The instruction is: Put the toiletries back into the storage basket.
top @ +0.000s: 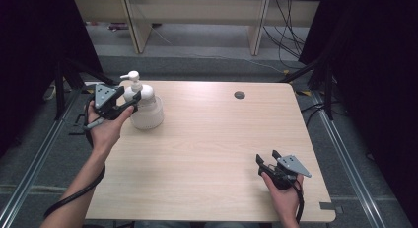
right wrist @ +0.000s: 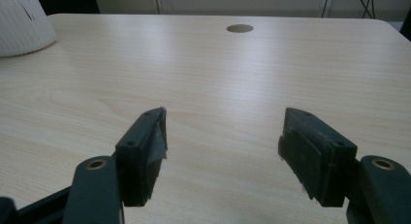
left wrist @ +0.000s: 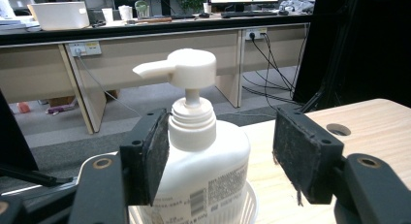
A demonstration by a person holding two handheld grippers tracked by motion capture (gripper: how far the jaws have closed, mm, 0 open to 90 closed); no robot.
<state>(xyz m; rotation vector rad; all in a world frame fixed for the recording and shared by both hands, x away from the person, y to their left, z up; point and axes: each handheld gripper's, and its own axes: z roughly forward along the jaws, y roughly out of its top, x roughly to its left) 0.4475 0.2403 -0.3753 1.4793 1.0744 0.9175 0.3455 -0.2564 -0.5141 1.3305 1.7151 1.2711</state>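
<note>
White pump bottle (top: 140, 100) upright in a ribbed cup (top: 148, 117) at the table's (top: 212, 149) far left, between the wide-spread jaws of the left gripper (top: 129, 100); right gripper (top: 267, 158) also wide, well apart.

A light wooden table (top: 207, 159) bears a white ribbed cup (top: 148, 118) near its far-left corner.

Light wooden table (top: 212, 154) with a cable hole (top: 239, 95); grey carpet floor (top: 207, 65); beige desks (top: 197, 11) behind; black curtains (top: 374, 65) flanking.
</note>
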